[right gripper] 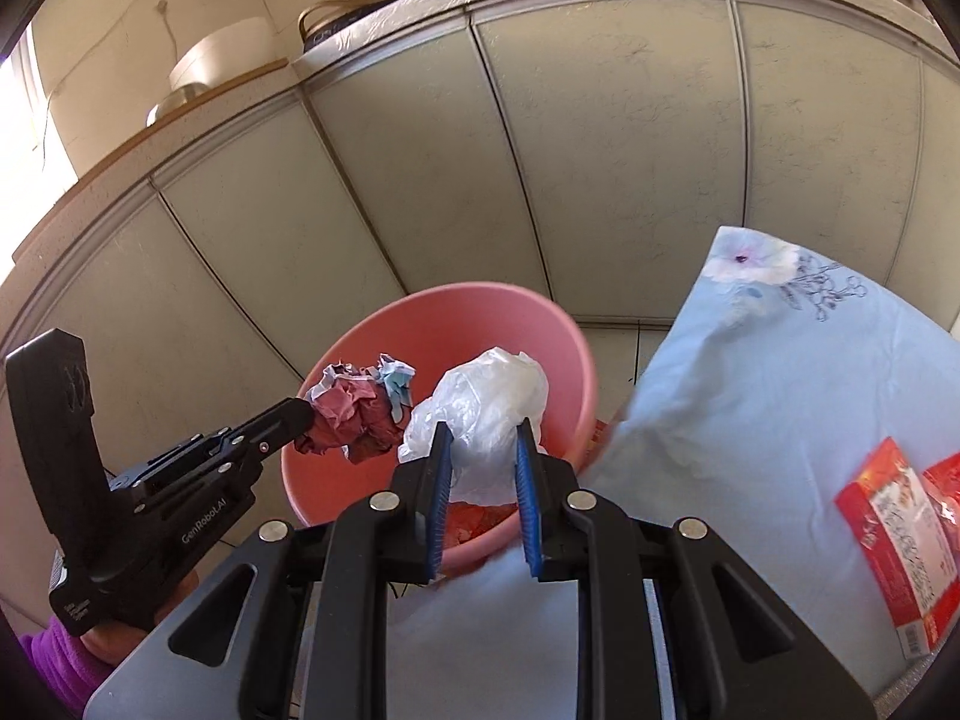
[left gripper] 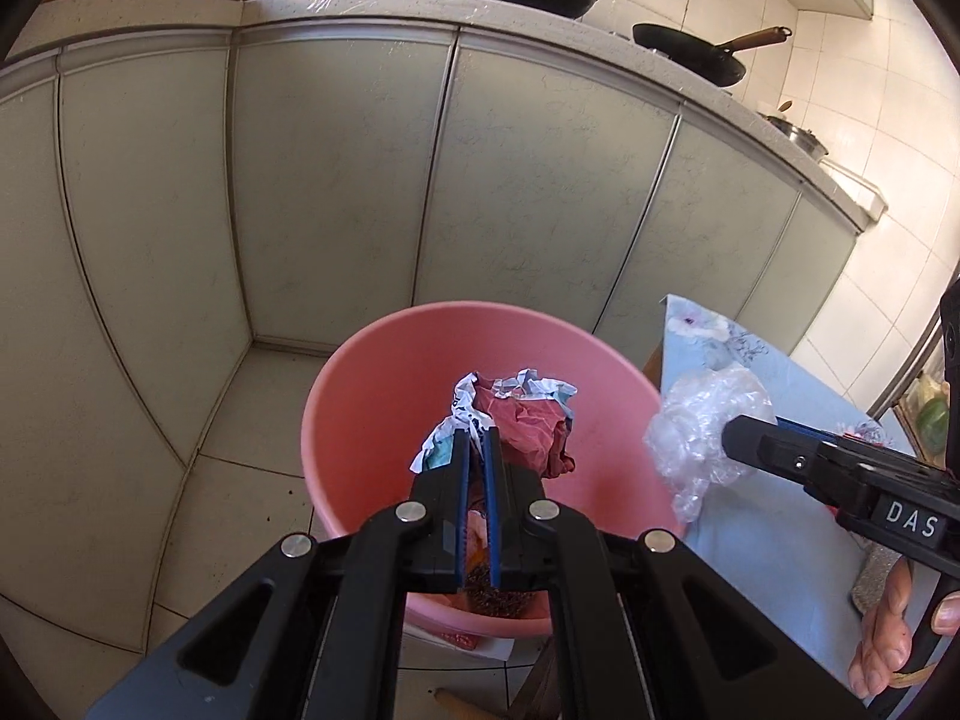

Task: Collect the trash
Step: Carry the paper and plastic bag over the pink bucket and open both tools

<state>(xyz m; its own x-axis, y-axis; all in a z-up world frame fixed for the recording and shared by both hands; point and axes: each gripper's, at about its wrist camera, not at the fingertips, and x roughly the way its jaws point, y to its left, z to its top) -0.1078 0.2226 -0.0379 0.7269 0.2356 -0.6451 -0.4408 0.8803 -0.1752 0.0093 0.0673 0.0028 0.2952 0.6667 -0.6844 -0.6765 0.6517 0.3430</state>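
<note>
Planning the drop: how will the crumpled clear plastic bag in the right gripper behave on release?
The crumpled clear plastic bag looks thin and floppy, bulging past the right gripper, so probably very light. It may drift rather than fall straight into the pink plastic basin.

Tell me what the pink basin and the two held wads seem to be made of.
Pink basin: likely plastic, smooth with a matte sheen.
Left gripper's wad: crumpled printed paper, sharp creases.
Right gripper's wad: thin translucent plastic film, glossy wrinkles.
</note>
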